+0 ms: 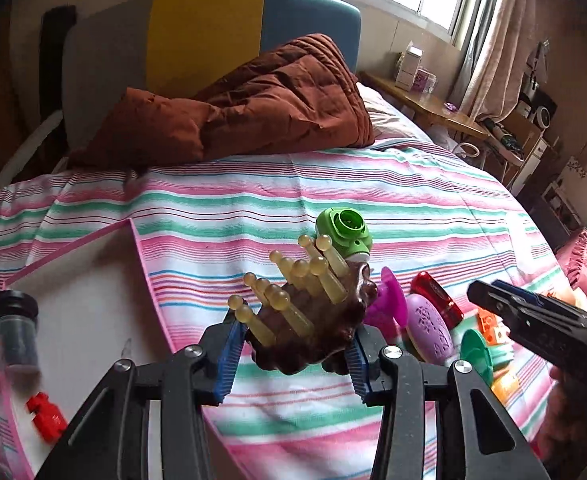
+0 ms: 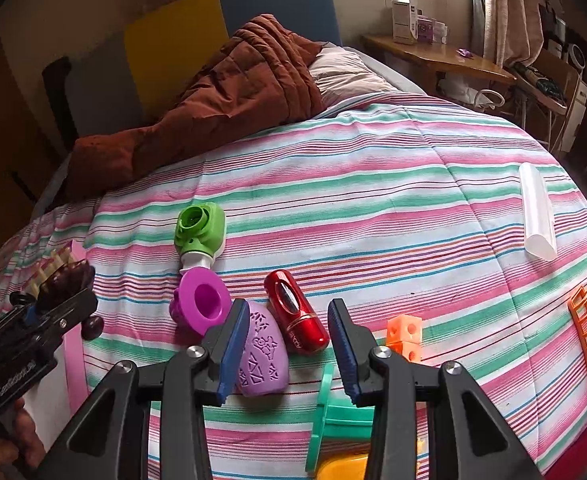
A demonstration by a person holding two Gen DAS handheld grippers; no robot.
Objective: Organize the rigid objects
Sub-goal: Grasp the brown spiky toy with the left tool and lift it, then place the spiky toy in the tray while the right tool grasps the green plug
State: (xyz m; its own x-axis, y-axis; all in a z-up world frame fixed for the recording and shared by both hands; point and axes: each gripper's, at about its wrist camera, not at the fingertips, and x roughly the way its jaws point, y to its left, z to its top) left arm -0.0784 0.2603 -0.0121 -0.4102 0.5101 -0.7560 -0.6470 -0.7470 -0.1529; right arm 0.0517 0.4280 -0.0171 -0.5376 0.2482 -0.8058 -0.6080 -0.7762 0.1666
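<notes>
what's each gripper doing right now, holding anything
Left gripper: shut on the brown massage comb.
Right gripper: open, holding nothing, above the purple oval piece.

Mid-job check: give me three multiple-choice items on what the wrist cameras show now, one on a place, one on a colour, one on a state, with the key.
1. Where does the small red block lie?
A. inside the pink-edged box
B. on the brown quilt
C. on the wooden desk

2. What colour is the ridged toy nearest the quilt?
A. orange
B. green
C. white

3. What is the left gripper doing?
A. hanging open over the bed
B. clamped on a brown comb with amber pegs
C. clamped on the red capsule

Key: 1 A, the block rests on the box's white floor beside a dark jar. 2 B, the green toy lies farthest up the striped sheet. 3 B, both blue pads press the brown comb; the red capsule lies on the sheet.
</notes>
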